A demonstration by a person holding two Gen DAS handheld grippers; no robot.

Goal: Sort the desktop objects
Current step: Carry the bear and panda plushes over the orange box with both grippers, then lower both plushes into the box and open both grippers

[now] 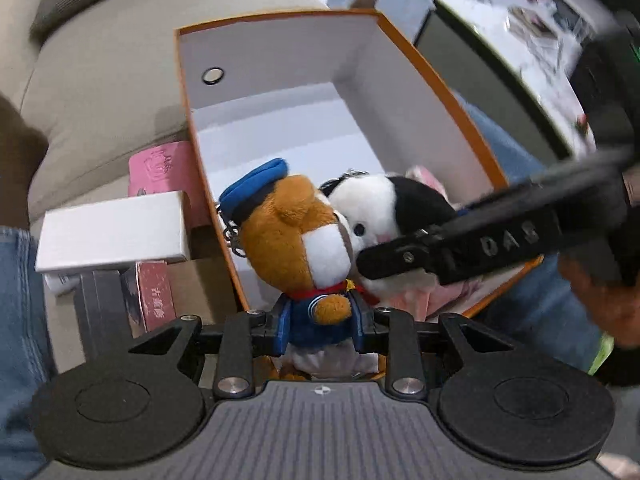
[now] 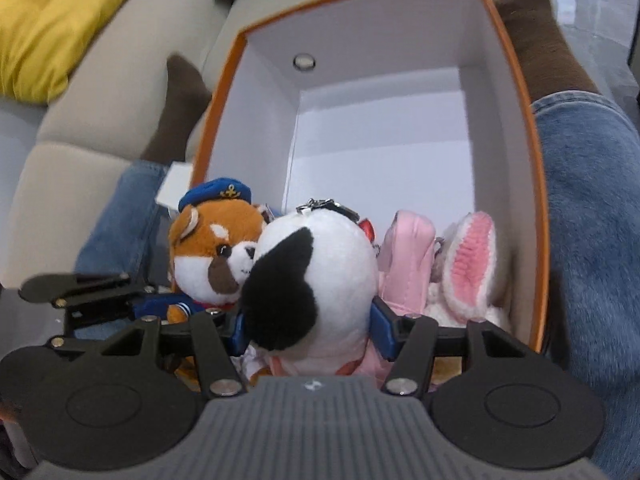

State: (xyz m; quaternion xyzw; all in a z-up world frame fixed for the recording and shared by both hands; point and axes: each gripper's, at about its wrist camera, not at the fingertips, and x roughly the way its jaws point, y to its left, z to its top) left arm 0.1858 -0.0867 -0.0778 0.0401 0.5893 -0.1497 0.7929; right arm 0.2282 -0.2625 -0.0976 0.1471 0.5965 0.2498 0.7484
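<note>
Left wrist view first: the left gripper (image 1: 322,330) is pinching the sailor fox plush (image 1: 298,240) by its blue-jacketed body, fingers (image 1: 280,332) pressed in on both sides, right at the near edge of the orange box (image 1: 436,80). Its face is touching the black-and-white plush (image 1: 384,200), and the right gripper cuts in from the right, black finger against that toy. A white box (image 1: 112,230) and a pink box (image 1: 168,172) sit just left of the orange one.

Over to the right wrist view: the right gripper (image 2: 308,334) is clamped on the black-and-white plush (image 2: 316,276), blue pads (image 2: 382,330) squeezing its lower body over the near end of the orange box (image 2: 536,200). Fox (image 2: 212,248) is pressed up on its left, a pink bunny plush (image 2: 468,264) lies inside the box to the right, against the wall
</note>
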